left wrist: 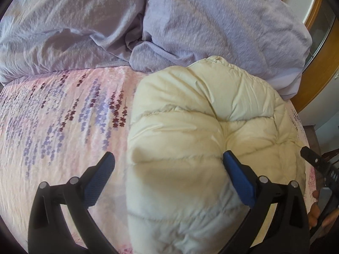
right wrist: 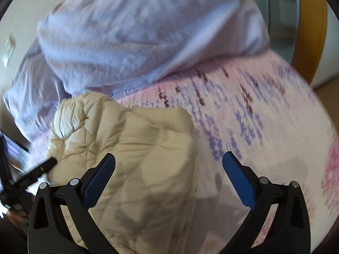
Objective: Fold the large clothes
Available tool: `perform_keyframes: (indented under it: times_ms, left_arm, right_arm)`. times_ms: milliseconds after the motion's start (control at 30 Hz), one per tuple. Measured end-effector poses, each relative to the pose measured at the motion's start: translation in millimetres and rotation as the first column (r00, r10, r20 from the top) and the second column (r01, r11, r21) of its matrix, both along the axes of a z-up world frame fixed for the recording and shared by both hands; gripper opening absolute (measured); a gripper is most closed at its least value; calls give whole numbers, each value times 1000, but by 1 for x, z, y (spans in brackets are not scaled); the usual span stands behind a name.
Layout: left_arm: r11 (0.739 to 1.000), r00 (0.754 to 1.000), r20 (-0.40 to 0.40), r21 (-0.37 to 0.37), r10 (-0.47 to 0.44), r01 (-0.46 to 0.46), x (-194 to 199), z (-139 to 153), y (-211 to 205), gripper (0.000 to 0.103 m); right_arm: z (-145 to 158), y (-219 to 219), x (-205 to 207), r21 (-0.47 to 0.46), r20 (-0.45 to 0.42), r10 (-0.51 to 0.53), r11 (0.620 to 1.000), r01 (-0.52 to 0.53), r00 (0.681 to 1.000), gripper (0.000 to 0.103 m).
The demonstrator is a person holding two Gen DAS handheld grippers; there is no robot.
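A cream quilted puffer jacket [left wrist: 190, 116] lies bundled into a rounded heap on the floral bedspread [left wrist: 63, 116]. My left gripper [left wrist: 169, 165] hovers over its near left part, open wide. One blue pad [left wrist: 237, 175] is above the jacket and the other is above bare bedspread; neither presses on cloth. In the right wrist view the same jacket [right wrist: 137, 139] lies at the lower left. My right gripper [right wrist: 169, 163] is open above the jacket's right edge, with nothing gripped. The tip of each gripper shows in the other's view: the right one [left wrist: 311, 158] and the left one [right wrist: 42, 167].
Crumpled lilac bedding [left wrist: 211, 21] is piled at the far side of the bed, touching the jacket's far end, and fills the top of the right wrist view [right wrist: 137, 31]. A wooden frame [left wrist: 313, 63] runs along the right. A hand [left wrist: 315, 211] shows at the right edge.
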State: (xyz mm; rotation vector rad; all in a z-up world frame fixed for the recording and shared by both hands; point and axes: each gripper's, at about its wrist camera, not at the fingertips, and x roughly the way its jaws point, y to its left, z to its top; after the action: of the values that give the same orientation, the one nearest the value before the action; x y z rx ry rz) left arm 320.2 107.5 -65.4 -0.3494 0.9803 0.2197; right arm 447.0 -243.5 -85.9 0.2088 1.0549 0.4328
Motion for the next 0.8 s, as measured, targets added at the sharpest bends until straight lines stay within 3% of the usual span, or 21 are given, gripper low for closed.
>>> perform_keyframes:
  times_ms: [133,267,500,800]
  left_arm:
    - [999,1000,-1,-37,4,-4,-12,5,8,101]
    - [997,1000,-6,-71,11,-11,-18,8,16,101]
    - [993,1000,-21,-119,6,-8,-21,8,24,101]
    - [971,999,-36,-241,-4,-5,-24,-2,36,101]
  right_arm:
    - [-15,-14,7,120,-149,-2,993,20,989,102]
    - [-29,-14,8,179,-246,31,984,13,969,102]
    - [-46,4,12,222,-331,109,974,-35,937,102]
    - [-65,23,20,311,-428,192,949,-56,883,102]
